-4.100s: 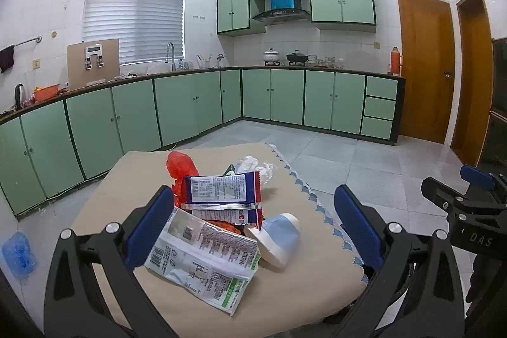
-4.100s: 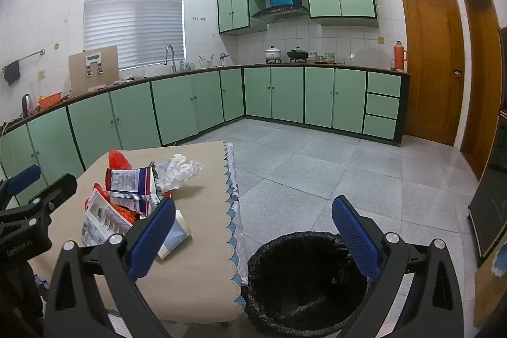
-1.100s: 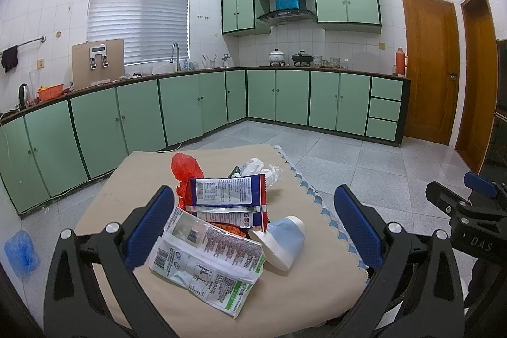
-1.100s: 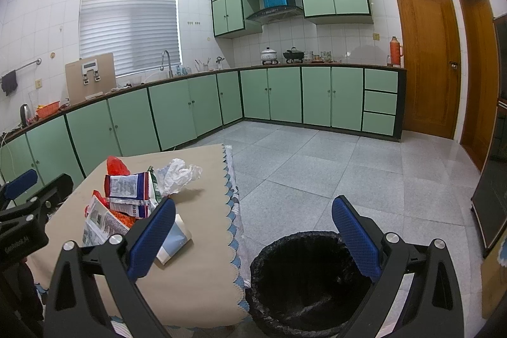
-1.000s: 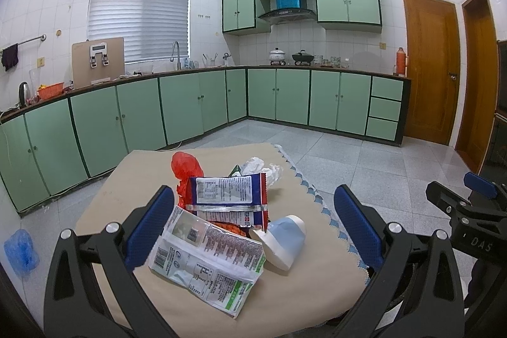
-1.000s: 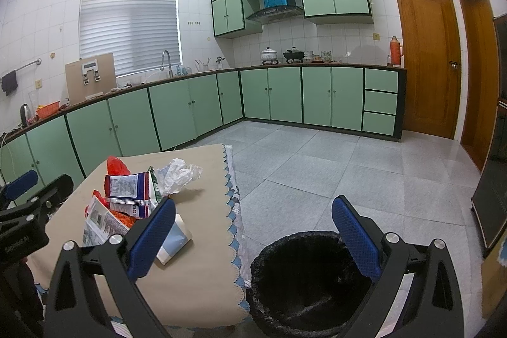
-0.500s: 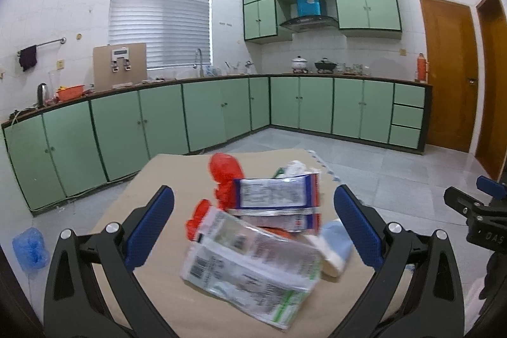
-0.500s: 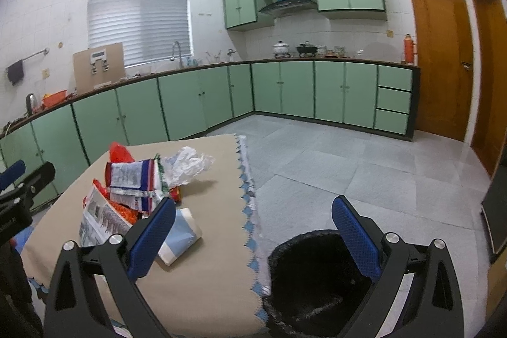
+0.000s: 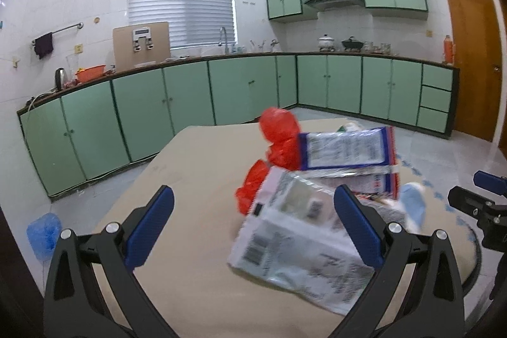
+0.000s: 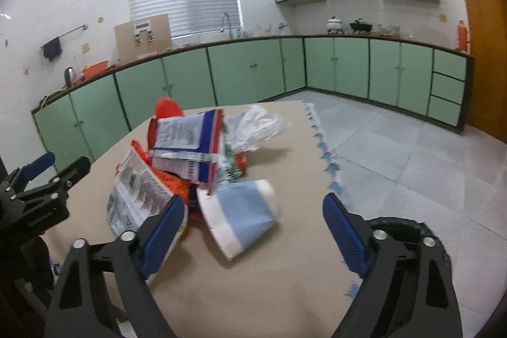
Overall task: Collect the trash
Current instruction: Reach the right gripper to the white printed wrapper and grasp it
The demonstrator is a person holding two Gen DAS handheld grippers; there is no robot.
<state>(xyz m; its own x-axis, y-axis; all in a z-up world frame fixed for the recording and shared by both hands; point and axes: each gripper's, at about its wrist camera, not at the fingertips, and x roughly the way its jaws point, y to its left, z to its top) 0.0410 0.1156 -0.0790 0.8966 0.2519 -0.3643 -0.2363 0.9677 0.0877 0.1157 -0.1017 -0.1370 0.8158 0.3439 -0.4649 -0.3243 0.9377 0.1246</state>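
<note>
Table (image 10: 253, 290) with beige cloth, bearing the trash in one heap toward its right edge. Black-lined bin (image 10: 408, 230) just beside that edge. Left claw (image 9: 253, 220) wide, empty. Right claw (image 10: 253, 220) closing, nothing between its pads. White wrapper (image 9: 294, 246); blue-and-white packet (image 10: 187, 138); flattened paper cup (image 10: 244, 217).

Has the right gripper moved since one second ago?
Yes. The right gripper came toward the table and lower; the black bin now sits partly hidden beside its right finger.
</note>
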